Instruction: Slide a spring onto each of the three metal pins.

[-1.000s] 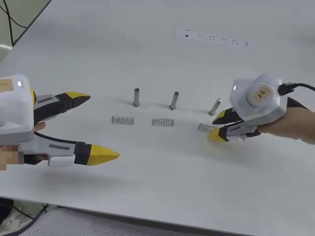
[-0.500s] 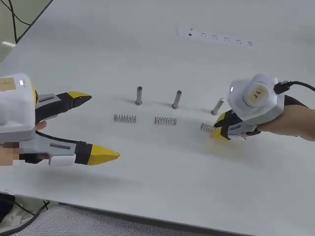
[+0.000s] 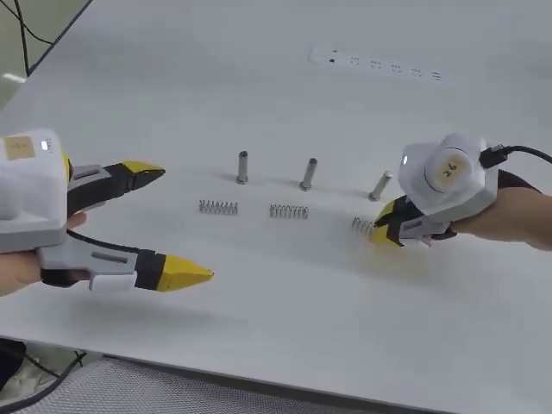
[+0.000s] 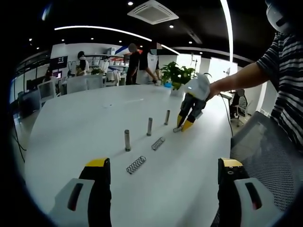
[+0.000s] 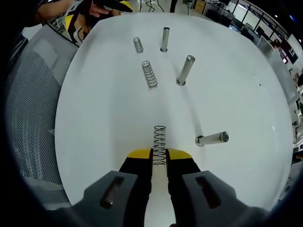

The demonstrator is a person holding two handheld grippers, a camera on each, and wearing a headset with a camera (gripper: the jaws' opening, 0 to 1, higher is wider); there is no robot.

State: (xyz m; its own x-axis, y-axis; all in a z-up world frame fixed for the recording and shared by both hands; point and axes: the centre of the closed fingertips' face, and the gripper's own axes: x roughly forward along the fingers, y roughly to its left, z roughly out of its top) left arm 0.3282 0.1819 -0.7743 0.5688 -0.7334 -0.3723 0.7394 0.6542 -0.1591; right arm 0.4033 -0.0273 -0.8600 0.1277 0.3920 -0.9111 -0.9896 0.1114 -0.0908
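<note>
Three metal pins stand in a row on the white table: left pin (image 3: 241, 166), middle pin (image 3: 309, 173), right pin (image 3: 380, 185). A spring lies in front of each: left spring (image 3: 217, 207), middle spring (image 3: 288, 211), right spring (image 3: 362, 225). My right gripper (image 3: 385, 228) rests low on the table, shut on the near end of the right spring (image 5: 159, 139), with its jaws (image 5: 159, 155) pinched around the coils. My left gripper (image 3: 172, 224) hovers wide open at the left, holding nothing, and faces the left spring (image 4: 136, 164) and left pin (image 4: 127, 140).
A white power strip (image 3: 373, 67) lies at the far side of the table. A black cable (image 3: 17, 34) hangs at the far left corner. A mesh chair (image 5: 33, 94) sits by the near table edge. People stand far behind the table (image 4: 142, 61).
The right gripper's jaws, spread around the right spring's end a second ago, have closed on it. The left gripper has stayed open in about the same place.
</note>
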